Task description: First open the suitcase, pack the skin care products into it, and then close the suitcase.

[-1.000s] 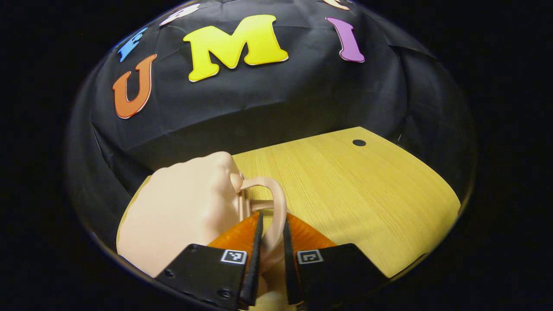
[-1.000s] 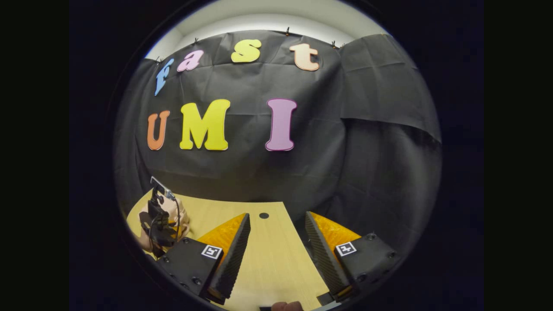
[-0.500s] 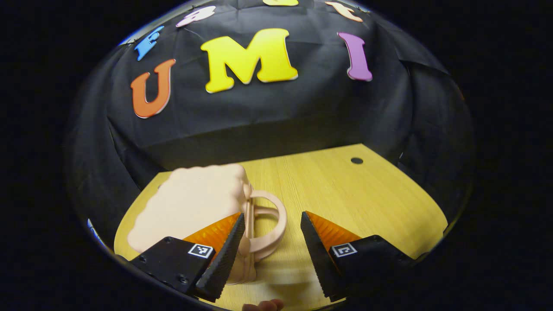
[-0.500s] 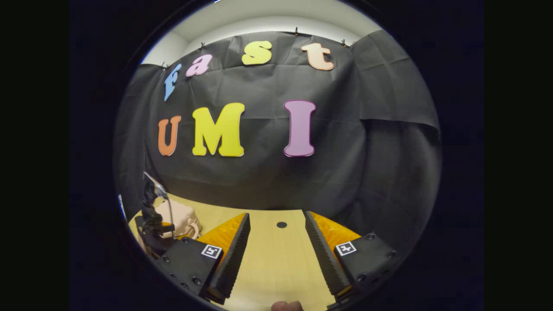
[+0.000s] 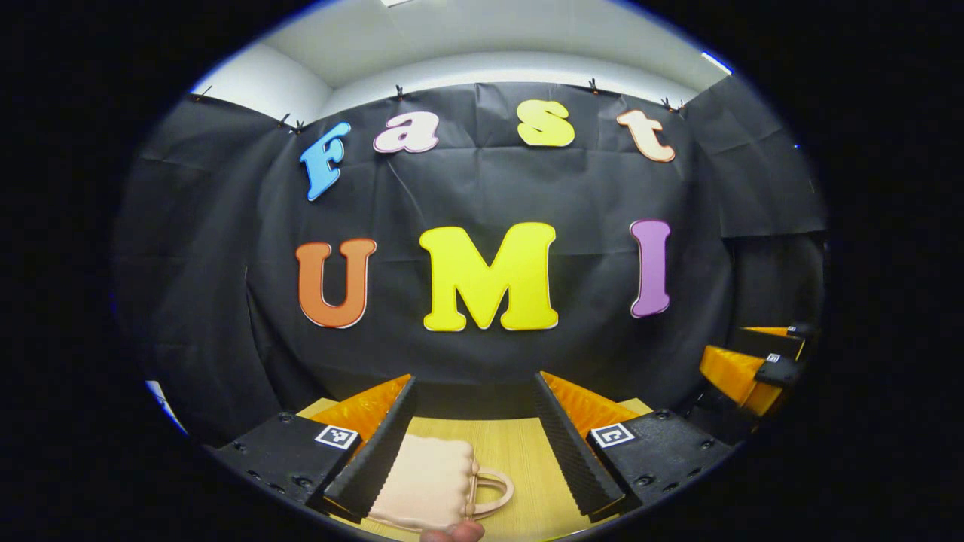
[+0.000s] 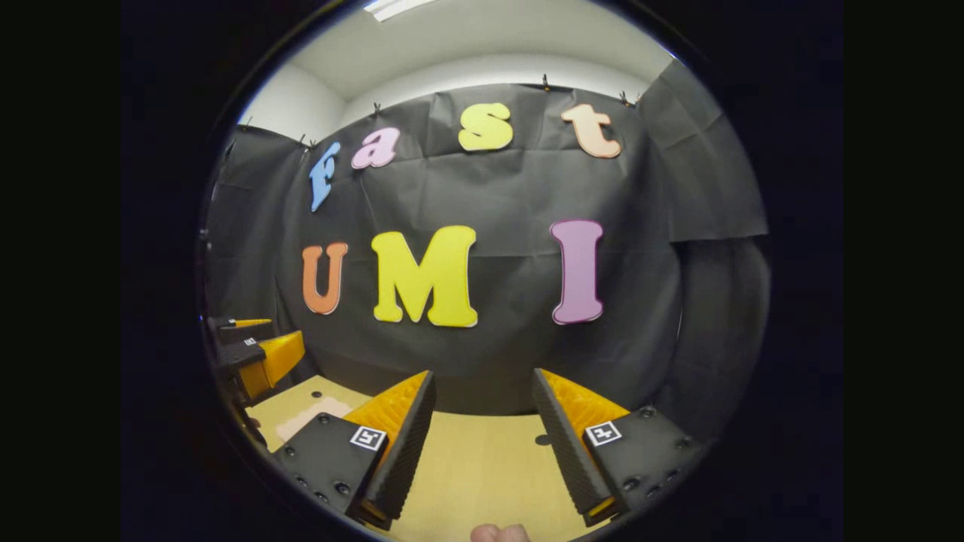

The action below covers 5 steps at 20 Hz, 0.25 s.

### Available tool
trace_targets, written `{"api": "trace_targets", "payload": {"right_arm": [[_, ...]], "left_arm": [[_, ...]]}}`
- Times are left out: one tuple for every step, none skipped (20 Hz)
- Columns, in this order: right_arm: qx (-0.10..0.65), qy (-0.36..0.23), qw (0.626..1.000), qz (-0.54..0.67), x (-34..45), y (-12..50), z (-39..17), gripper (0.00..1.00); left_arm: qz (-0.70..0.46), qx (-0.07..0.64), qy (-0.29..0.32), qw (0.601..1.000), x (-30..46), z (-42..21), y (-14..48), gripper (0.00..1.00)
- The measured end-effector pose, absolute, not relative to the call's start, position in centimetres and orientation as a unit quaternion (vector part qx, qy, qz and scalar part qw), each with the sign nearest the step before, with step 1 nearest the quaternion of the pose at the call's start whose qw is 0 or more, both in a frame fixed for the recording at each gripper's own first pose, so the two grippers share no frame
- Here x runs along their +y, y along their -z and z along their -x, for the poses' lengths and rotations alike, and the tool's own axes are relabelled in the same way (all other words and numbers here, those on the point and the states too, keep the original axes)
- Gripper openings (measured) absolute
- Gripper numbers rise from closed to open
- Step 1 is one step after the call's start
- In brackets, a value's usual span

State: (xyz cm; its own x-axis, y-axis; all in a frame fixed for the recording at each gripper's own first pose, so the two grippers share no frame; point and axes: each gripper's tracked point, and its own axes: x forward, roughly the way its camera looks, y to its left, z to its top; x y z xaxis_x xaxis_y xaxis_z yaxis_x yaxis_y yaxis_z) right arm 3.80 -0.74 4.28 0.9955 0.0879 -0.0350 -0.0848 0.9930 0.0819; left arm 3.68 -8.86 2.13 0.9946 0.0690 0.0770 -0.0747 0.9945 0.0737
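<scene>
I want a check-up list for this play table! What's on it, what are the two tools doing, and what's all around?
Surface: pale wooden table, with a small dark round hole in it.
Job's things: pink suitcase lying closed on the table, its handle free; skin care products: nothing seen.
Clutter: nothing seen.
Grippers: left tool open, held above the suitcase, touching nothing; right tool open, over bare table, holding nothing.
Cables: nothing seen.
Surroundings: black cloth wall clipped up behind the table, pale ceiling above; a fingertip shows at the bottom edge.
</scene>
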Motion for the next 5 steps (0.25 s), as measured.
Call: {"api": "trace_targets", "payload": {"right_arm": [[0.017, -0.034, 0.999, -0.039, -0.6, -4.5, -3.8, 0.78], [0.016, -0.027, 0.999, -0.04, -0.5, -4.6, -3.7, 0.78], [0.015, -0.022, 0.999, -0.044, -0.3, -4.6, -3.5, 0.78], [0.017, -0.02, 0.999, -0.045, -0.1, -4.6, -3.3, 0.78], [0.018, -0.019, 0.999, -0.043, 0.1, -4.5, -3.3, 0.78]], "left_arm": [[-0.035, -0.037, -0.036, 0.998, -8.6, -3.7, -2.6, 0.96], [-0.032, -0.037, -0.039, 0.998, -8.2, -3.8, -2.3, 0.96], [-0.028, -0.032, -0.042, 0.998, -8.0, -3.7, -2.0, 0.96], [-0.023, -0.029, -0.043, 0.998, -7.8, -3.7, -1.6, 0.96], [-0.018, -0.027, -0.043, 0.999, -7.8, -3.6, -1.3, 0.96]]}}
